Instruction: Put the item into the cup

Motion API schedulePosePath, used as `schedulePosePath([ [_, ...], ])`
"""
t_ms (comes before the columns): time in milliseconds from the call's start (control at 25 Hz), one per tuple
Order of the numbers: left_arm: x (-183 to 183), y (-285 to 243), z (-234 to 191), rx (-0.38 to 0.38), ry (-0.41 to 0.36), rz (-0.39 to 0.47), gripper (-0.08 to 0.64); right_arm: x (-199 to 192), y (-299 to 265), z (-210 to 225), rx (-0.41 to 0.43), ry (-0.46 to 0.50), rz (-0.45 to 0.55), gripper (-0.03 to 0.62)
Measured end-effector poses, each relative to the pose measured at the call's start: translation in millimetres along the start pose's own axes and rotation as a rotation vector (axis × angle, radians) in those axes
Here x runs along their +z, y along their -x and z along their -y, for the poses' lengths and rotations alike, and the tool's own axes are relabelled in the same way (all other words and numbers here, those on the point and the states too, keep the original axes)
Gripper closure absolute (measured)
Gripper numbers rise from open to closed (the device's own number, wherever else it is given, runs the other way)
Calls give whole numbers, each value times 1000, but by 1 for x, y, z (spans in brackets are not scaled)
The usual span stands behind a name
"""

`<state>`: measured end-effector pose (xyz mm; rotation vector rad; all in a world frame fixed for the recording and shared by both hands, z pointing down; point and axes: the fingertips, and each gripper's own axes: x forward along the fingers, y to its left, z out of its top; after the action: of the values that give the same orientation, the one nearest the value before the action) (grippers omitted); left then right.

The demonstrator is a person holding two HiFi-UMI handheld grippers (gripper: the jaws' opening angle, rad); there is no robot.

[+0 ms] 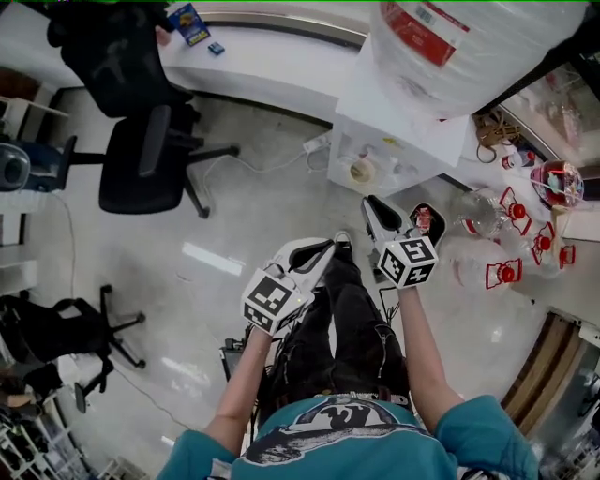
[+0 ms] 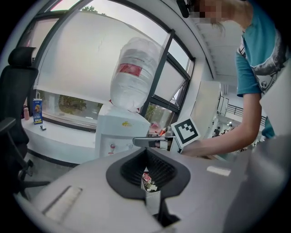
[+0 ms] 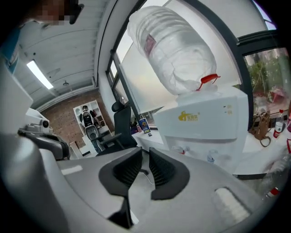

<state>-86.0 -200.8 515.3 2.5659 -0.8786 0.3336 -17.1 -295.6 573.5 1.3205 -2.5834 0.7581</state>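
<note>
I hold both grippers over the floor in front of a water dispenser (image 1: 394,141). My left gripper (image 1: 322,251) points up and to the right, and its pads meet at the tips. In the left gripper view, red and white scraps (image 2: 148,179) over a white body show through the slit below the tips of the left gripper (image 2: 146,150). I cannot tell if they touch the pads. My right gripper (image 1: 378,214) has a narrow gap with nothing in it; the right gripper (image 3: 142,157) shows only floor between its pads. A dark-rimmed container (image 1: 427,221) with red bits sits beside it.
A table (image 1: 525,291) at the right carries clear plastic containers (image 1: 478,211) and red-and-white objects (image 1: 506,272). A black office chair (image 1: 141,159) stands at the left. A white counter (image 1: 262,66) with a blue box (image 1: 190,22) runs along the back. A cable (image 1: 281,169) lies on the floor.
</note>
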Motion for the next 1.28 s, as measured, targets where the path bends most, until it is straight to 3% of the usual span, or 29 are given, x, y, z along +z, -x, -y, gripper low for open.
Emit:
schedulePosePath([
  [240,1,26,19,10,-9,-1,560,20,50,-35,22,-30,64,543],
  [800,7,95,69,20,7,97,560,46,124,-115,92,58,140,543],
  [1280,-4,104,114,-67,-2,89,560,25,175,-154,110,77,95,543],
])
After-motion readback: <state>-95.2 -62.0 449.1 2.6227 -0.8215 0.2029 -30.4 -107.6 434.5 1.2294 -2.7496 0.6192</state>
